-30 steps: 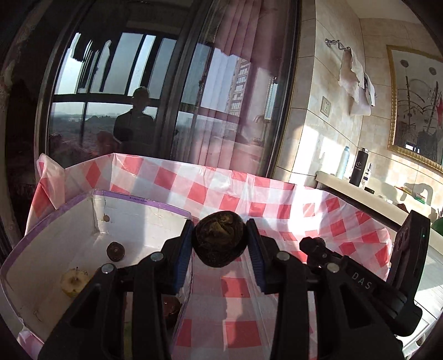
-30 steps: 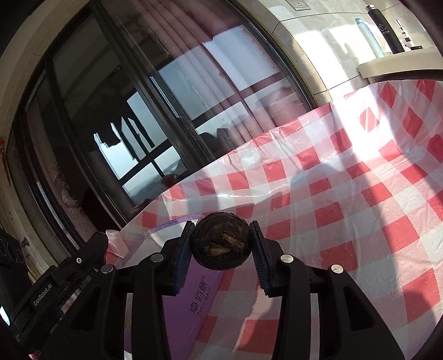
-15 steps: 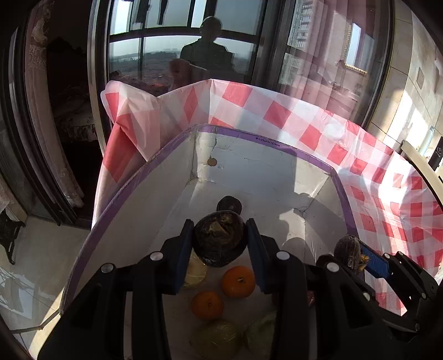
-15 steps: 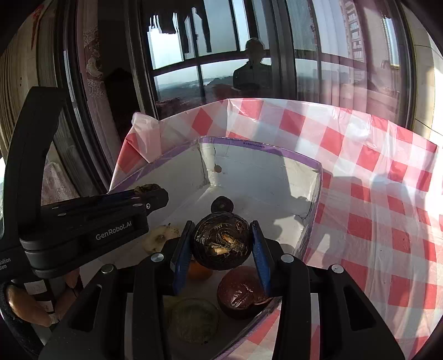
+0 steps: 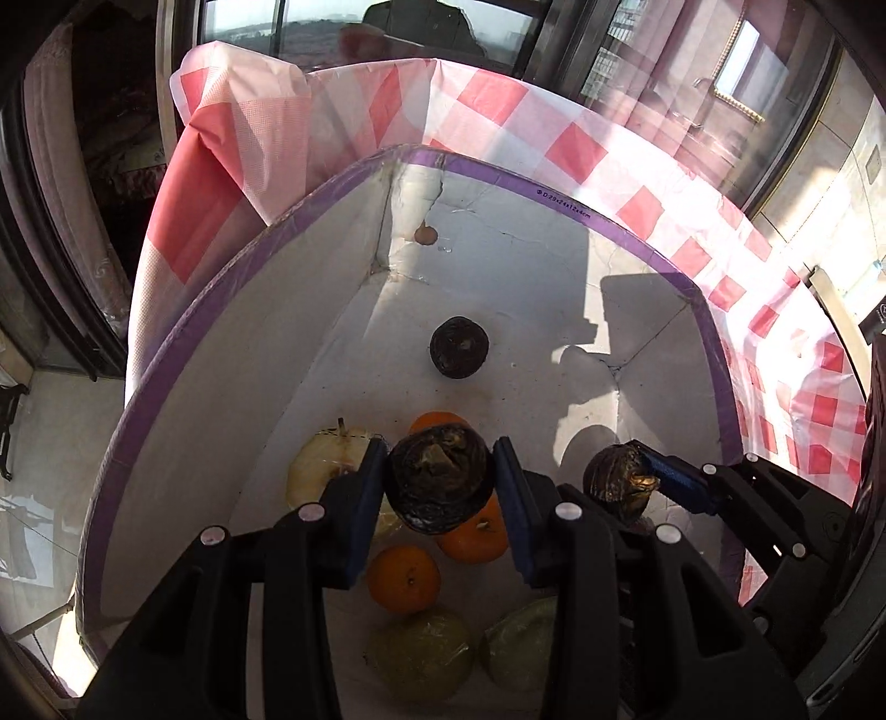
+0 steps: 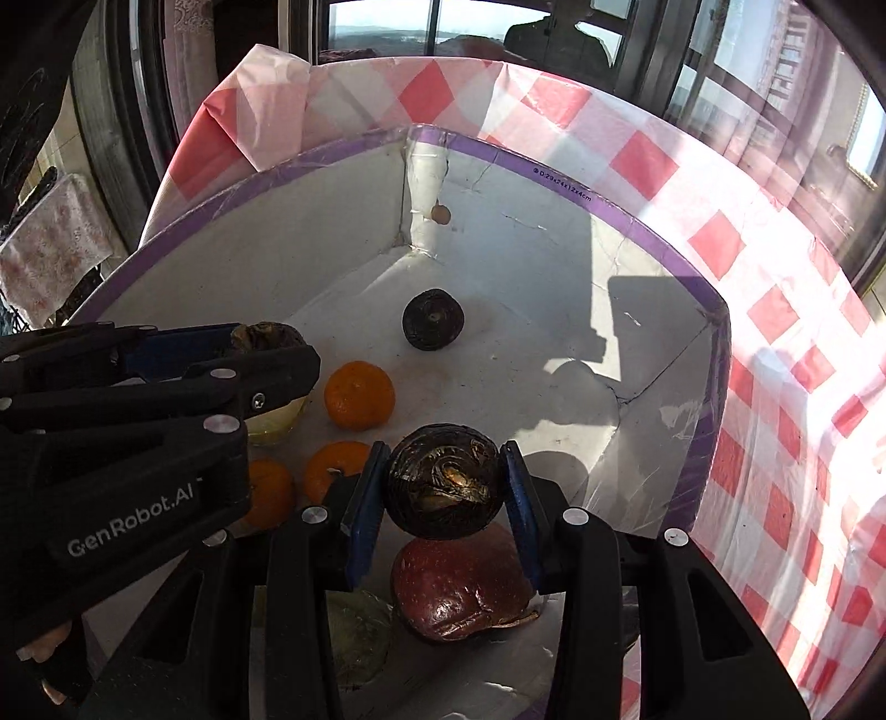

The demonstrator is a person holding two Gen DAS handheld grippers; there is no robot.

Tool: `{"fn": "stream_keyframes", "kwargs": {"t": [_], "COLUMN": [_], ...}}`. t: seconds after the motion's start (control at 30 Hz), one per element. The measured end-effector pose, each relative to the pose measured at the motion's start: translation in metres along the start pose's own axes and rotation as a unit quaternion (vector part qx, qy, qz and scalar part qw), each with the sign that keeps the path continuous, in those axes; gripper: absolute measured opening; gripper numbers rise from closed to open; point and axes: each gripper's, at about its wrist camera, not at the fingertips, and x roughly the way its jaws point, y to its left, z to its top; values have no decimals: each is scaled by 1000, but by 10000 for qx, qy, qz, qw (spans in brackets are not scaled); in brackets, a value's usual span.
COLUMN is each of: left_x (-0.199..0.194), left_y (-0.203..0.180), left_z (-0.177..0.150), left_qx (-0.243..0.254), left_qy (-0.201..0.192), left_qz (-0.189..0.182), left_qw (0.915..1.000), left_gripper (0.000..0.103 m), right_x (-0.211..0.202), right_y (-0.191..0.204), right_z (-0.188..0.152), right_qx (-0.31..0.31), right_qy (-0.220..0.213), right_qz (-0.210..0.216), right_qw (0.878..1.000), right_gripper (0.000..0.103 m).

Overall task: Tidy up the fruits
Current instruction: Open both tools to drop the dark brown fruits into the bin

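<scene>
Fruits mostly lie in the box [image 5: 653, 255]; each hand-held gripper holds one dark fruit above it, the left hand-held gripper [image 5: 440, 487] opening, the right hand-held gripper [image 6: 446, 490] clamped.

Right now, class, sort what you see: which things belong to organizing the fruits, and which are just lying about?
Job: box; oranges; red apple; pale apple; loose dark fruit; left gripper, jaws opening, dark fruit between them; right gripper, shut on second dark fruit.

Lying about: cloth; window; floor.
</scene>
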Motion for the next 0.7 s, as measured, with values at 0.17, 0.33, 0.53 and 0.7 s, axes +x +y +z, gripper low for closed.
{"fn": "stream_keyframes", "kwargs": {"t": [0.17,0.33,0.53,0.7], "left_x": [-6,-12,-6,-7], "left_y": [3,-2,2,7], "left_z": [-1,-2,1,-1], "left_qx": [-51,151,289,231], "left_qy": [-97,-257,103,113], "left_qz": [-29,328,1069,944], "left_qw": [9999,9990,9938,9952], "left_gripper": [73,82,90,90], "right_x": [-2,0,-9,-14], "right_y": [-1,6,11,17], "right_z": [-1,-3,-9,-14], "right_qx": [47,-168,132,179], "right_qy": [12,193,262,248], "right_qz": [154,177,459,368], "right_qw": [9999,9995,9985,9989], "right_gripper": [48,58,88,88]}}
